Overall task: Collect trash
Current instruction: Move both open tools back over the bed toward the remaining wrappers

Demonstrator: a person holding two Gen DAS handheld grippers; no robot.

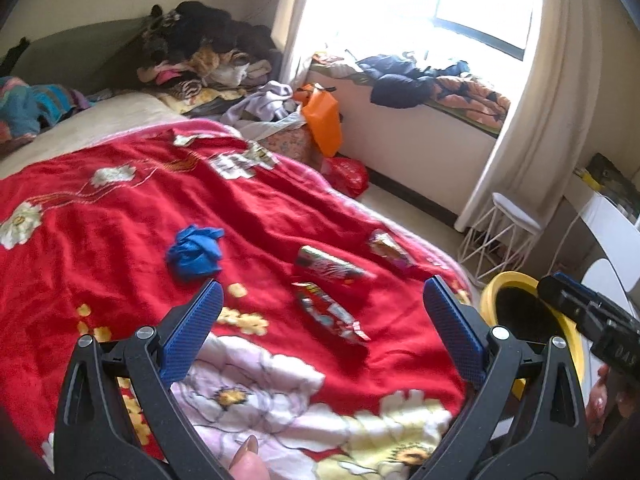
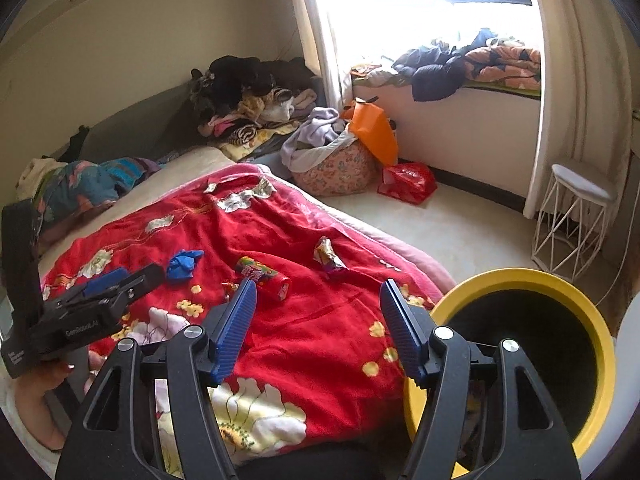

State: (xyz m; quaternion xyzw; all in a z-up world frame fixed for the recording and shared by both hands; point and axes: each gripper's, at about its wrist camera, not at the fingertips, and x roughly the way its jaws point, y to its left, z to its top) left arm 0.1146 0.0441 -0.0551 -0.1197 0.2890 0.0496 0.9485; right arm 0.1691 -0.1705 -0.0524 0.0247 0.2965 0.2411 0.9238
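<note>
**Trash on the red blanket, both grippers empty**

Trash lies scattered on a red blanket point(image 1: 120, 248) with a flower pattern, which covers the bed. Nearest to the left gripper point(image 1: 322, 312) is a red wrapper point(image 1: 330, 316); it lies flat on the blanket, between the two blue pads and a little ahead of them. The jaws of this gripper stand wide apart and they hold nothing. Just behind the red wrapper lies a candy tube point(image 1: 330, 268) with a colourful label, close to it but I cannot tell if they touch. To the left of both is a crumpled blue glove point(image 1: 194, 254), apart from the others. Further right, near the edge of the bed, lies a shiny wrapper point(image 1: 390, 250), also alone.

The right gripper point(image 2: 318, 316) hangs above the near corner of the blanket, beside a yellow bin point(image 2: 520, 276) with a dark inside. Its jaws are also spread wide and empty. The bin stands on the floor just beside the bed, at the right of this gripper, and its mouth is tilted toward the camera. In the right wrist view the left gripper appears at the left side, over the blanket.
</note>
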